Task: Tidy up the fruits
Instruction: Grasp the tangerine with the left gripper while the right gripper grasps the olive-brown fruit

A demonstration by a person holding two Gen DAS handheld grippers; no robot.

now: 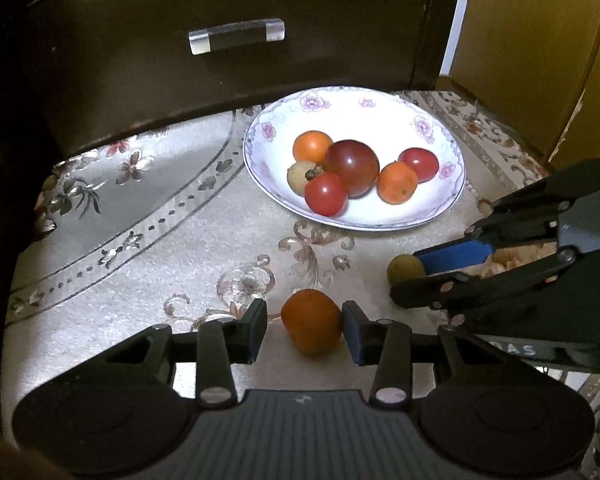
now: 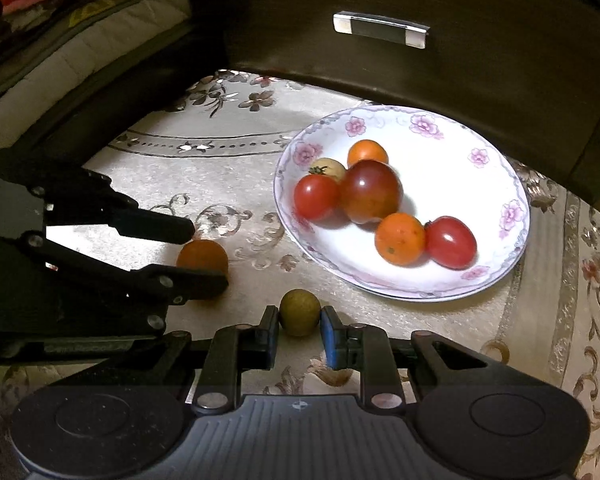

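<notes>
An orange fruit (image 1: 311,321) lies on the cloth between the fingers of my left gripper (image 1: 305,330); the right pad touches it and a gap shows on the left. A small green-brown fruit (image 2: 299,312) sits between the fingers of my right gripper (image 2: 299,334), which are closed against it. A white flowered plate (image 1: 384,114) holds several fruits: a large dark red tomato (image 1: 352,166), red tomatoes, orange ones and a pale one. In the right wrist view the plate (image 2: 452,140) lies ahead on the right, and the left gripper (image 2: 204,254) is around the orange fruit (image 2: 202,256).
A dark wooden drawer front with a metal handle (image 1: 237,36) rises just behind the plate. The surface is a cream floral cloth (image 1: 148,216). A yellow panel (image 1: 532,48) stands at the far right. Bedding (image 2: 60,32) lies at the far left.
</notes>
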